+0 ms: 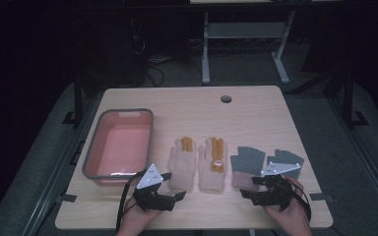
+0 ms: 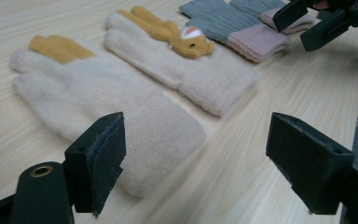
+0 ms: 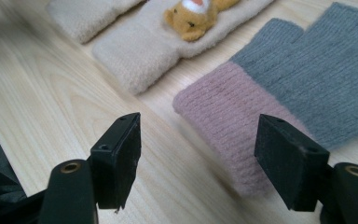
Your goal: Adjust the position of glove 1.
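Observation:
Two cream fleece gloves lie palm-down mid-table: a plain one (image 1: 183,166) (image 2: 98,93) and one with a small bear figure (image 1: 212,166) (image 2: 177,60) (image 3: 168,42). To their right lie two grey knit gloves with pink cuffs, one nearer the middle (image 1: 246,164) (image 3: 279,93) and one farther right (image 1: 286,161). My left gripper (image 1: 173,186) (image 2: 200,154) stands open just short of the plain cream glove's cuff, nothing between its pads. My right gripper (image 1: 251,187) (image 3: 198,154) is open too, low over the table in front of the nearer grey glove's pink cuff.
A pink basin (image 1: 98,142) with a grey rim stands empty at the table's left. A cable hole (image 1: 226,99) sits near the far edge. Bare wood stretches behind the gloves. In the left gripper view the right gripper (image 2: 317,21) shows at the top right.

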`<state>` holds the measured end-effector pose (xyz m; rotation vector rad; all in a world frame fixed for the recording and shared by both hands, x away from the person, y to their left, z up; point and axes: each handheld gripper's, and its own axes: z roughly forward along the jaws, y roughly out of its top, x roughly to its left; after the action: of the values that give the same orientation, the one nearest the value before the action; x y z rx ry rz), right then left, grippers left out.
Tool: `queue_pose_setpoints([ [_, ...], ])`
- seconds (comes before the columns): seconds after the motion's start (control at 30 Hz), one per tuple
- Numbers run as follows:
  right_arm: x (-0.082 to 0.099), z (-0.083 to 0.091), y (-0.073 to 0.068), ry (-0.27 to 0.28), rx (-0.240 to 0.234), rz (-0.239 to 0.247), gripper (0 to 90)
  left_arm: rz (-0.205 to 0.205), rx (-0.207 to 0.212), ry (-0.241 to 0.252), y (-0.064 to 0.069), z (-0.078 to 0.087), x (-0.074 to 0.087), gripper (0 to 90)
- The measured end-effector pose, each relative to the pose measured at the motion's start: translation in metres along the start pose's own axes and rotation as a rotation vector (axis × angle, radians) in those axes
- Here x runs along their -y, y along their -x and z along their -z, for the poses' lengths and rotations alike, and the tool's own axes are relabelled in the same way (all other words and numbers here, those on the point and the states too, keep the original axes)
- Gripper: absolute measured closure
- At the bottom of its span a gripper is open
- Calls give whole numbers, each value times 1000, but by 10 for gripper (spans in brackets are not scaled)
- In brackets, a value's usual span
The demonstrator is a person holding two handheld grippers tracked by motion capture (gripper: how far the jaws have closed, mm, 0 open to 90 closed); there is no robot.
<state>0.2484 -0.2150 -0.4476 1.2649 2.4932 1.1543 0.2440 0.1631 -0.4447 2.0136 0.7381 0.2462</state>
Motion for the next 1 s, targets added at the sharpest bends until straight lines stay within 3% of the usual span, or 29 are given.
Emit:
queue_pose_setpoints([
  [0.17,0,1,-1,5,-23,-23,312,7,-2,-10,0,-2,1,200],
  [0.5,-6,0,-11,9,-17,15,312,-5,6,2,4,2,1,200],
  [1.0,-45,0,-17,-38,-21,77,312,12,-13,12,0,4,1,202],
])
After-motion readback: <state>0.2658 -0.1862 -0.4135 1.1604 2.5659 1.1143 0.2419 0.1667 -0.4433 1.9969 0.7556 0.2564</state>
